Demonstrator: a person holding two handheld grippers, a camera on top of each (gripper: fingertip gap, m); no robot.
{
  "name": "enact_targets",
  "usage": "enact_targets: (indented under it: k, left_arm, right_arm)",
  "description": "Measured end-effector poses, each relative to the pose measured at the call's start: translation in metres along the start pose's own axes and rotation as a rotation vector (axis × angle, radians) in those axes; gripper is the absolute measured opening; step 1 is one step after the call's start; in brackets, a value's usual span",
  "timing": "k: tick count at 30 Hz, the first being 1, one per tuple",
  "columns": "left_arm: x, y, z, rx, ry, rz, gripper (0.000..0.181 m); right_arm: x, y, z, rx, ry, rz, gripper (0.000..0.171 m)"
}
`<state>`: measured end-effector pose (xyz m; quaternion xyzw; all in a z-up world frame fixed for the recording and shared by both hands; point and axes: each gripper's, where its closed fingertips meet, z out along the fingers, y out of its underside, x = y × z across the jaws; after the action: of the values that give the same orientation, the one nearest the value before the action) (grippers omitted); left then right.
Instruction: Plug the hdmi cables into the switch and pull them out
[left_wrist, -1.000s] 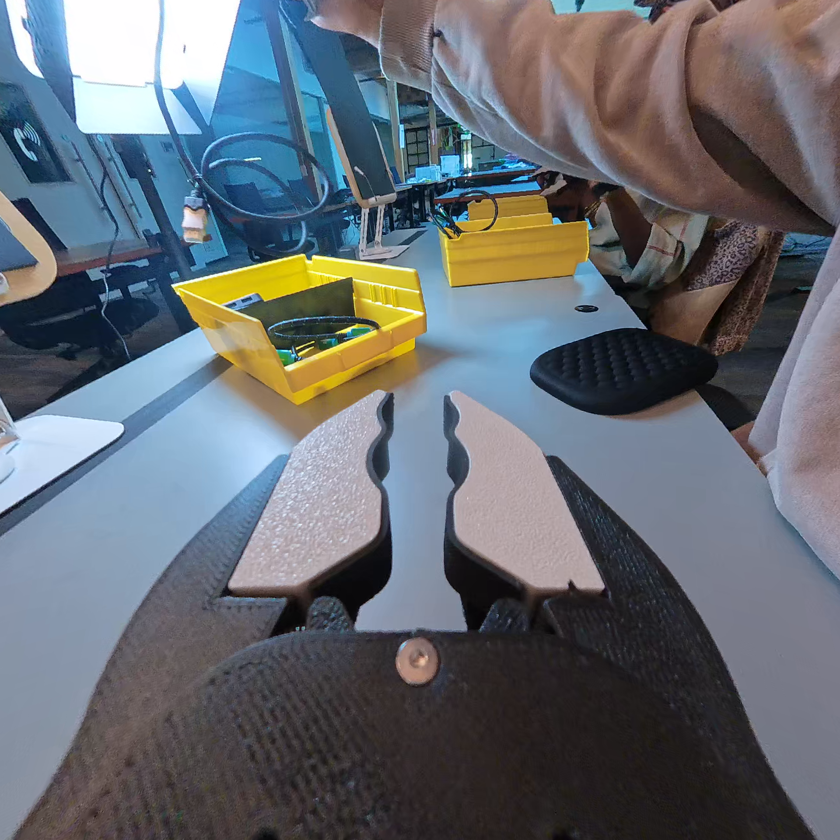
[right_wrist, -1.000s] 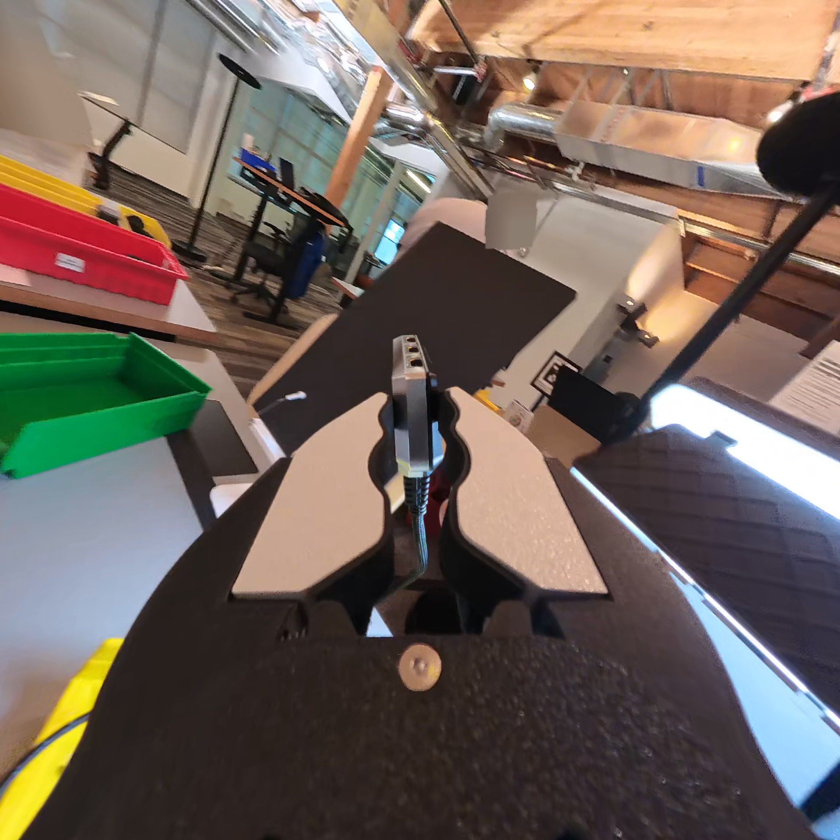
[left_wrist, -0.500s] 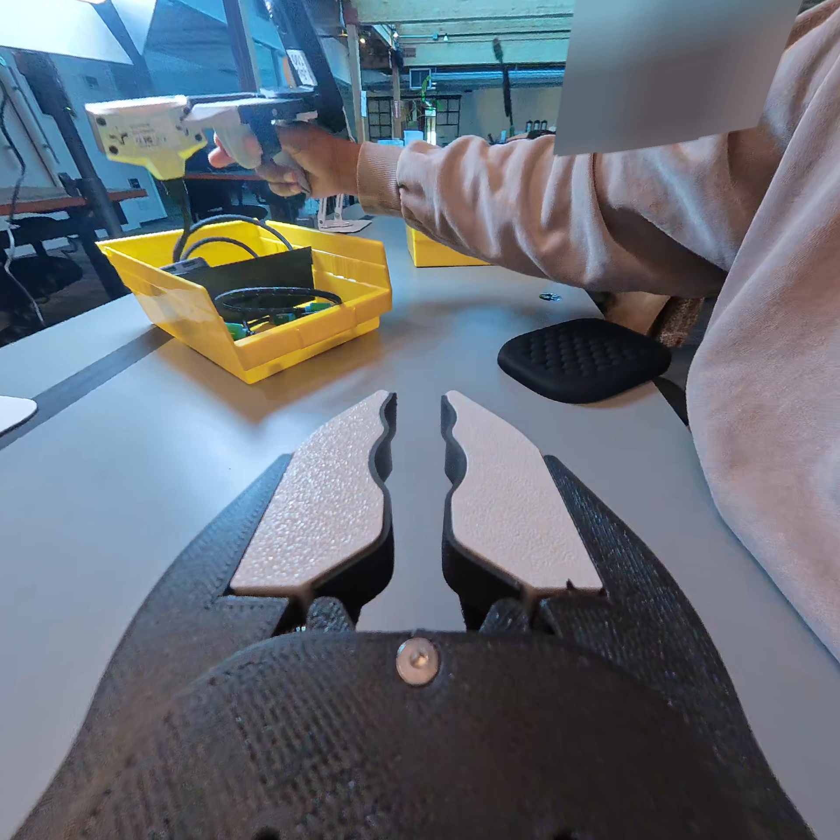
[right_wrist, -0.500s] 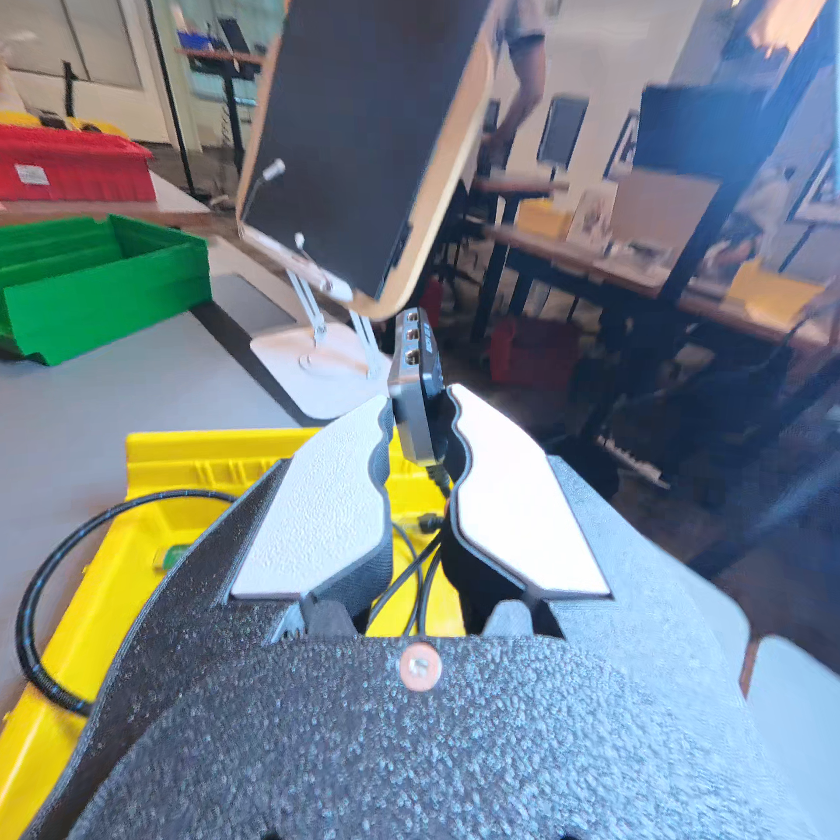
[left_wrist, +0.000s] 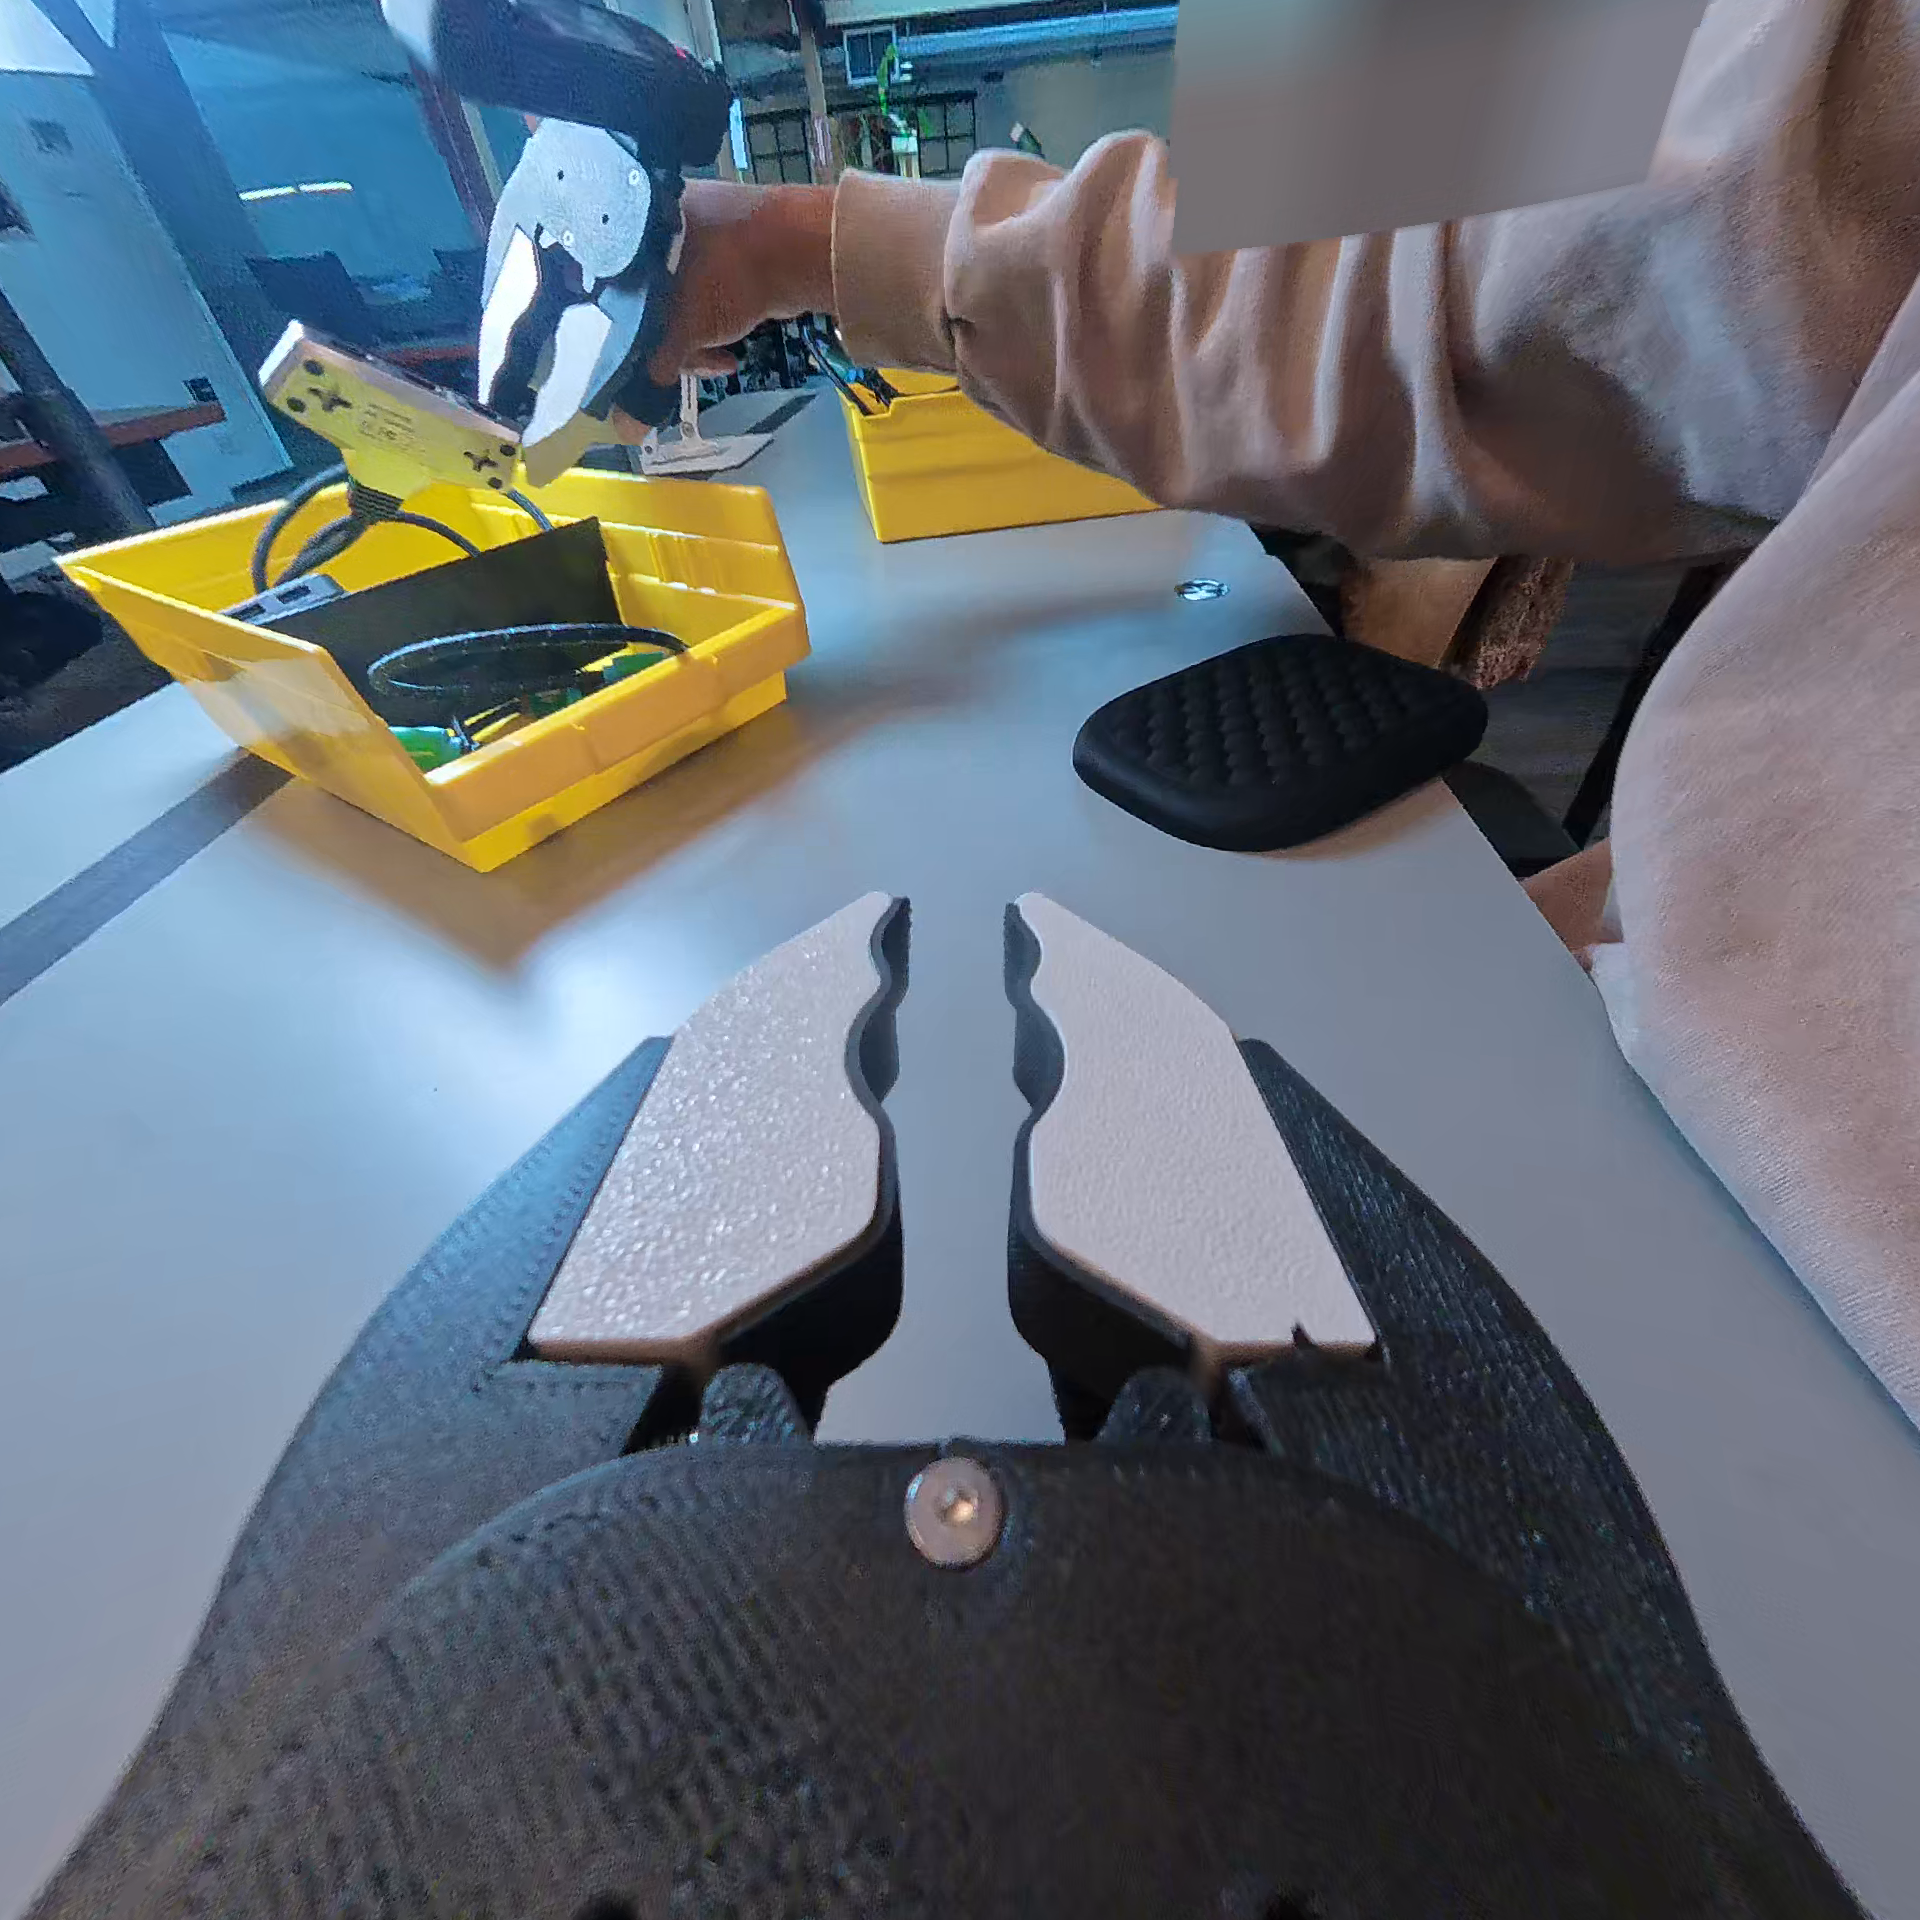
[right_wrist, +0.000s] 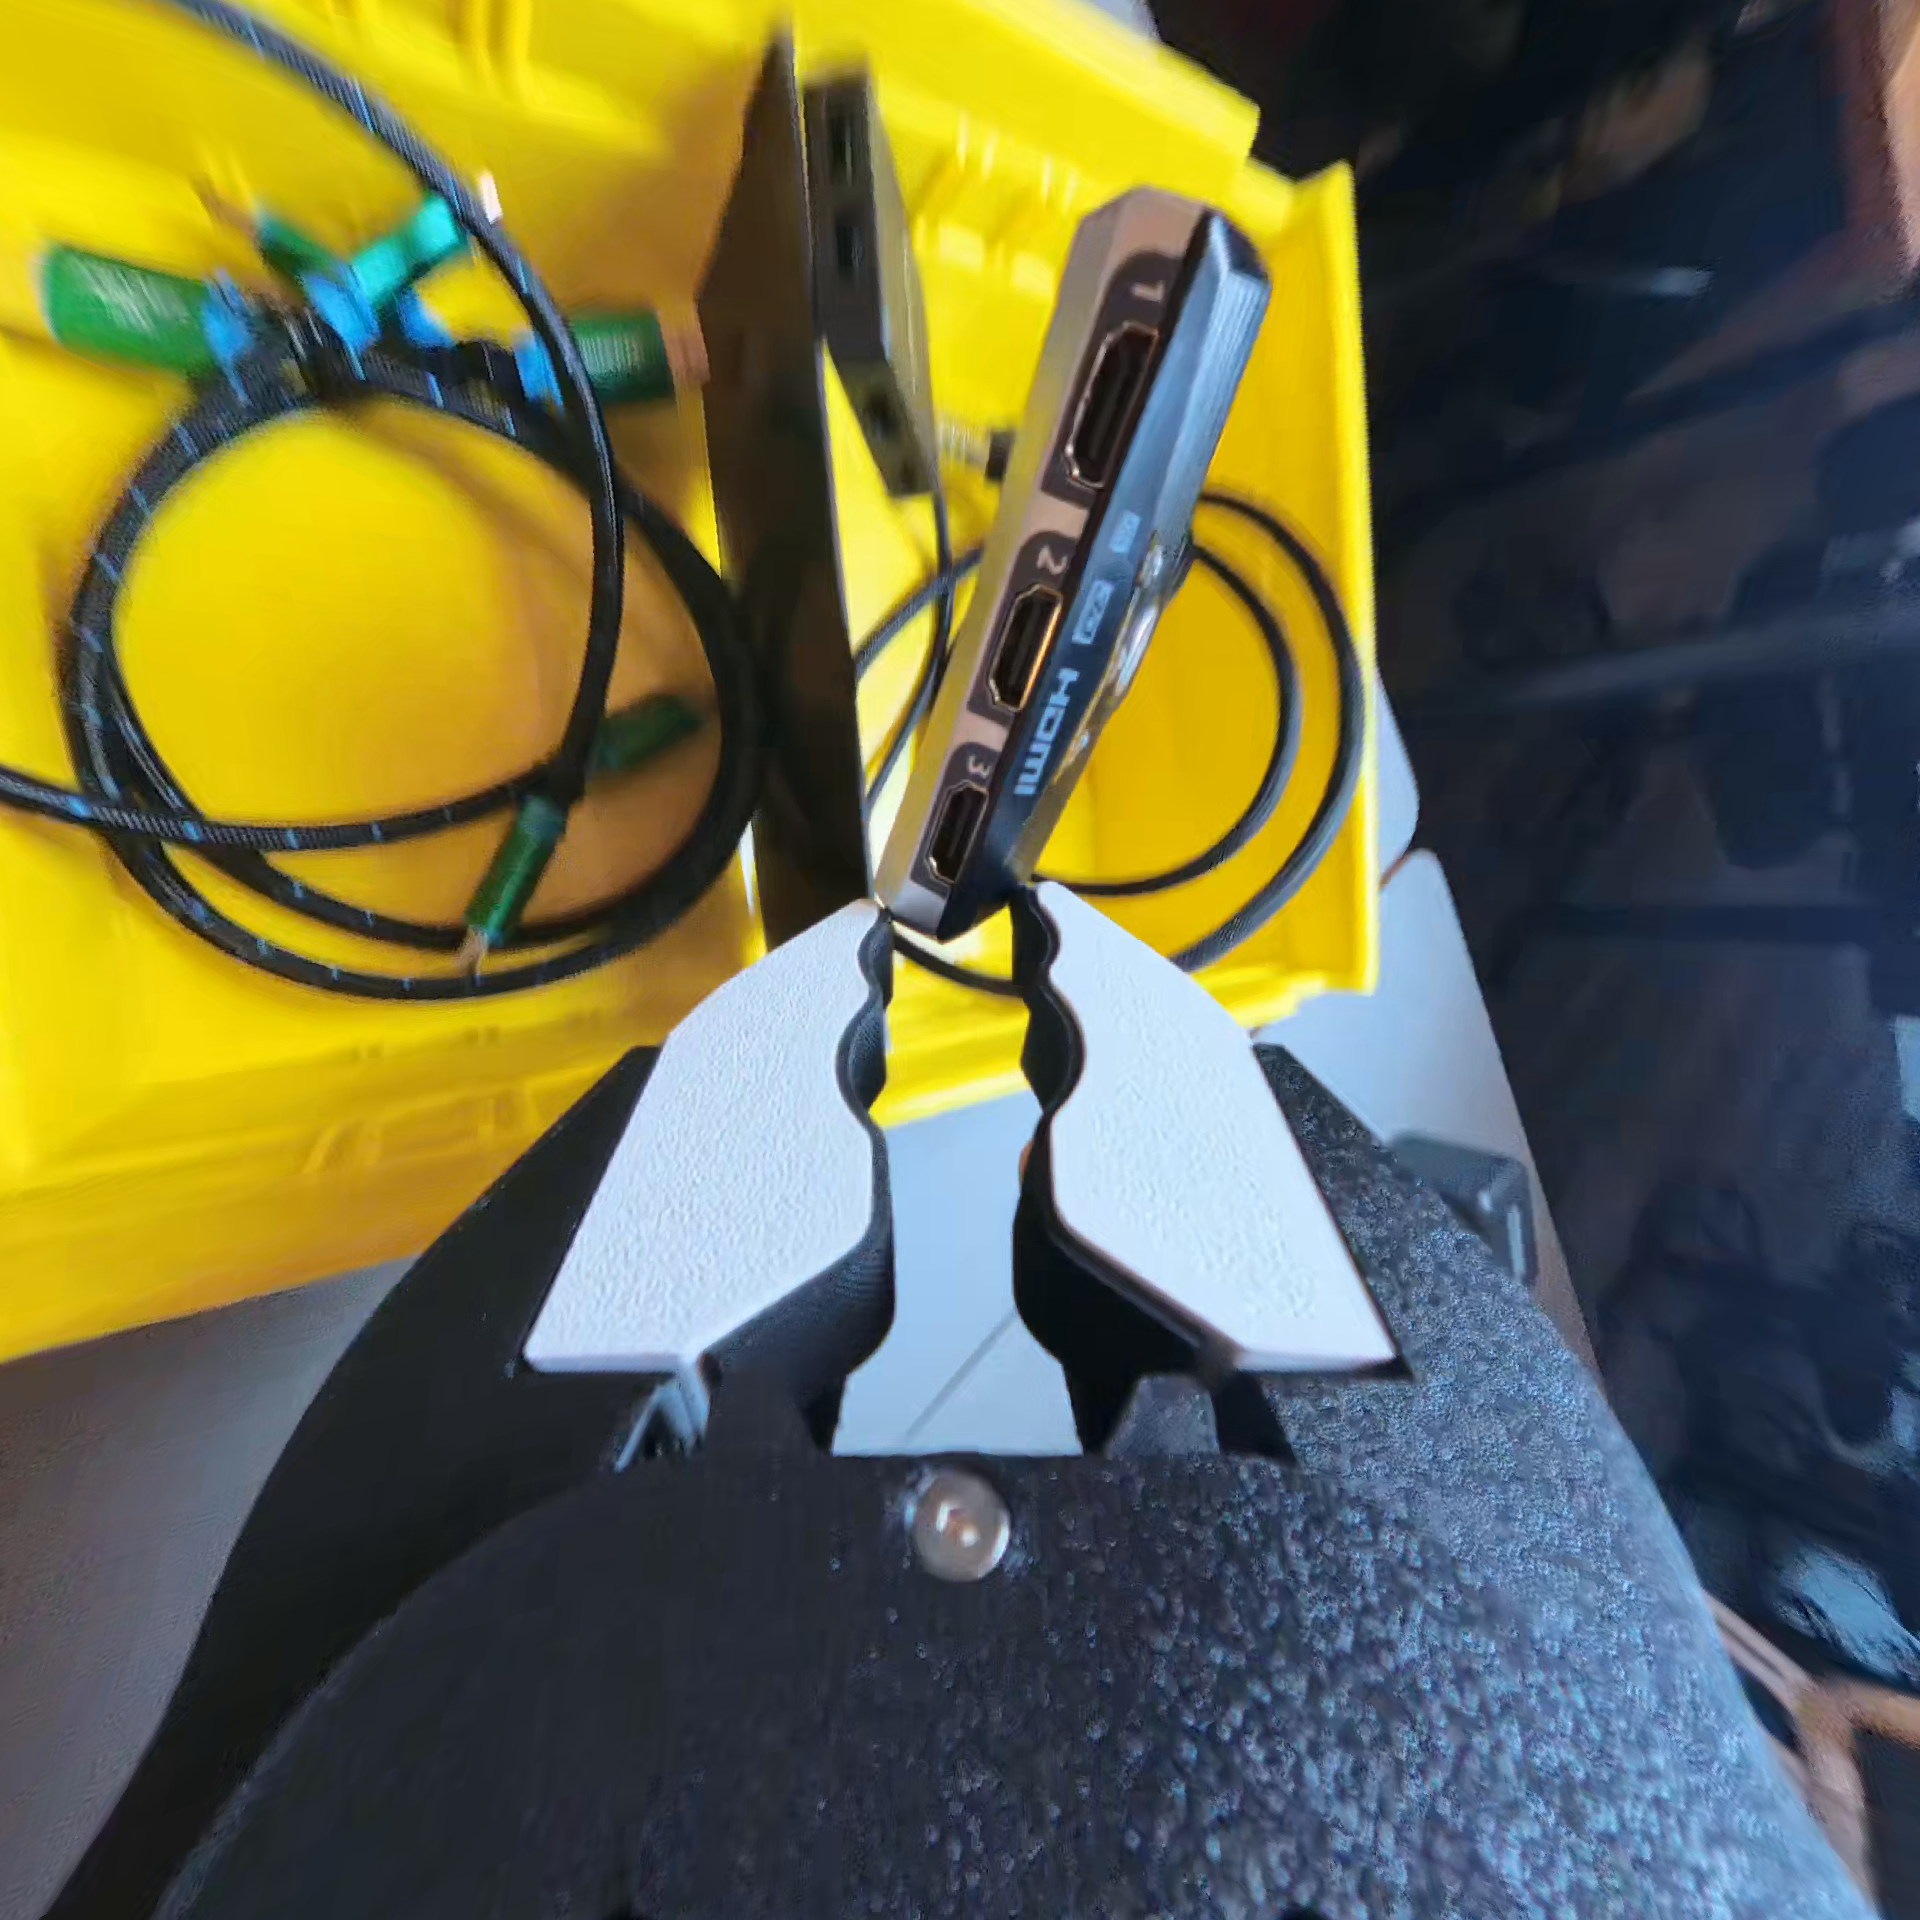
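Right claw (right_wrist: 951, 914) now over yellow bin (right_wrist: 312, 1091), switch (right_wrist: 1081, 561) slipped to fingertips.

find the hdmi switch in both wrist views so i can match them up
Left wrist view: the hdmi switch is upper left, tilted in the tips of the right gripper, above the yellow bin.
Right wrist view: the switch is centre, just past the fingertips, pinched at its near corner, its three ports facing the camera.
Shared landmark: the yellow bin with its black divider and coiled cables.
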<state>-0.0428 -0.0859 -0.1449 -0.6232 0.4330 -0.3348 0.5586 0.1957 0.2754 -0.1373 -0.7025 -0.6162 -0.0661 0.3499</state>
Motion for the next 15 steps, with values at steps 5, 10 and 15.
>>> enact_targets:
  k: [5,10,15]
  left_arm:
    - [0.007,0.012,0.006,-0.061,0.007,0.034,0.017]
    - [0.002,0.009,0.000,-0.052,-0.033,0.043,0.017]
    - [-0.022,0.001,-0.008,-0.017,-0.133,0.025,0.016]
  right_arm:
    - [-0.023,0.018,-0.004,-0.123,-0.070,0.021,0.033]
    - [-0.028,-0.003,-0.055,0.053,-0.122,0.145,0.047]
    - [-0.119,-0.050,-0.079,0.174,-0.209,0.022,0.044]
